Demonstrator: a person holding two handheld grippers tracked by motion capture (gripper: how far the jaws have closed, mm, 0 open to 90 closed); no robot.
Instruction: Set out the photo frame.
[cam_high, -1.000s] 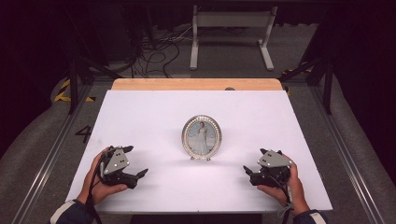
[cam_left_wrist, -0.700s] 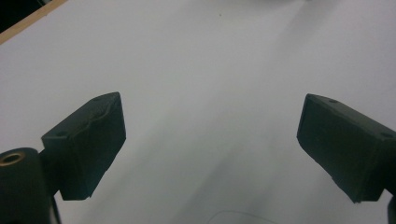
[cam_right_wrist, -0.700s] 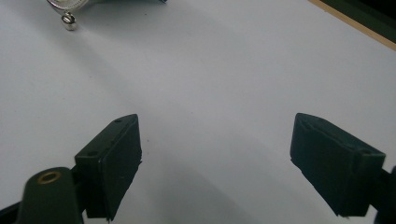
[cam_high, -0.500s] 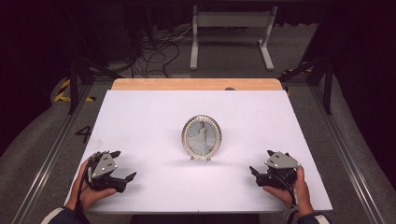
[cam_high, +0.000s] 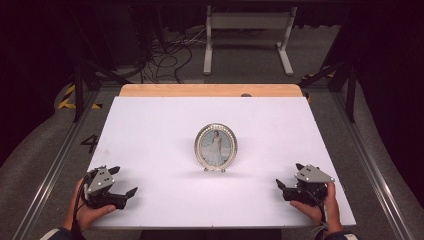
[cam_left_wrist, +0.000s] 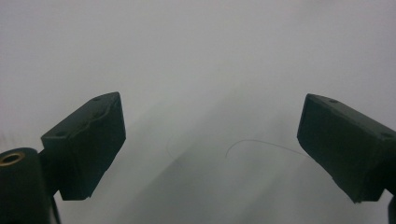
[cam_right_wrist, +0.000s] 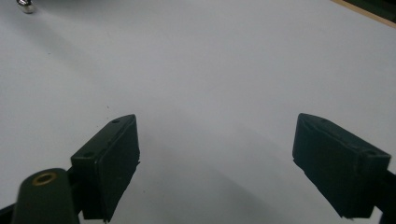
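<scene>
An oval silver picture frame (cam_high: 216, 147) with a portrait in it stands upright at the middle of the white table (cam_high: 150, 130). My left gripper (cam_high: 121, 182) rests near the table's front left corner, held by a hand, its jaws wide open over bare white surface (cam_left_wrist: 205, 140). My right gripper (cam_high: 289, 178) sits near the front right corner, also open with nothing between its fingers (cam_right_wrist: 215, 154). Both grippers are well apart from the frame. One small silver foot of the picture frame (cam_right_wrist: 26, 6) shows at the top left of the right gripper view.
A wooden strip (cam_high: 210, 90) runs along the table's far edge. Behind the table are a tangle of cables (cam_high: 165, 55) on the floor and a grey metal stand (cam_high: 247, 30). Metal rails (cam_high: 55, 165) flank the table.
Both hands have drawn their grippers back and outward toward the table's front corners. The picture frame has stayed put.
</scene>
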